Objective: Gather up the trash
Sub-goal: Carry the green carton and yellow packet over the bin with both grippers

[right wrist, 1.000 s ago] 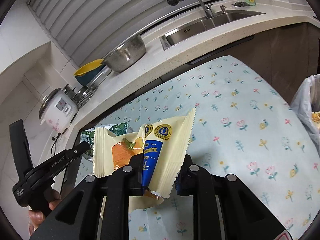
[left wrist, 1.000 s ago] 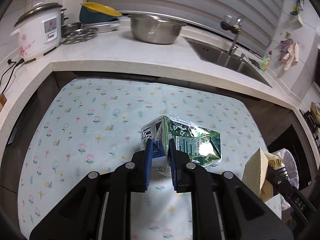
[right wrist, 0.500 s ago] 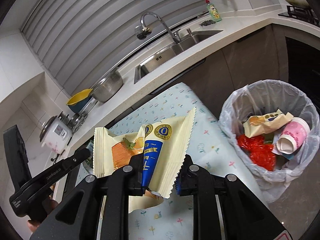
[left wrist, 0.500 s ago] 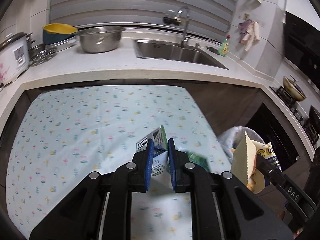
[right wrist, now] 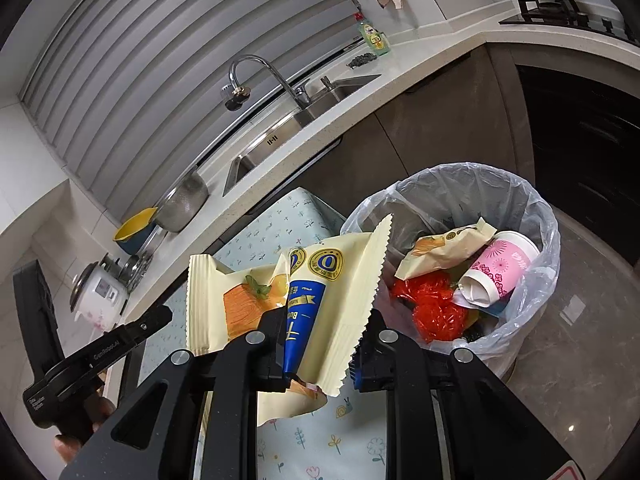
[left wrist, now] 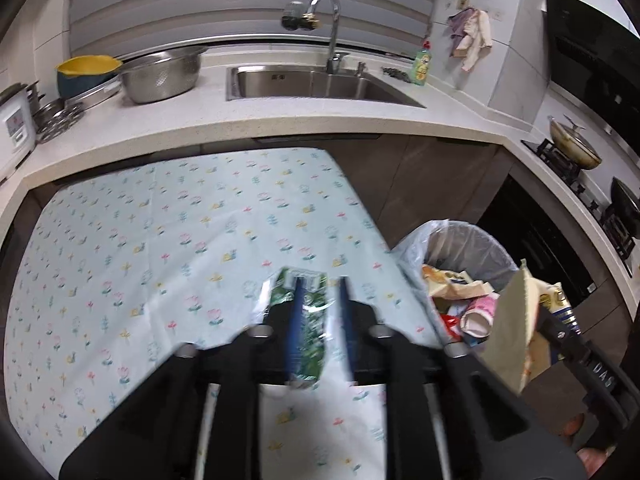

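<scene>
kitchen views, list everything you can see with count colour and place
snack wrapper: 1, cream and blue, in right gripper
carton: 1, green, between left gripper's fingers
bin: 1, clear liner, floor right of table
paper cup: 1, pink, in bin
red bag: 1, in bin
tablecloth: 1, pale blue floral
colander: 1, steel, counter
sink: 1, steel
rice cooker: 1, white
left gripper: black
right gripper: black
</scene>
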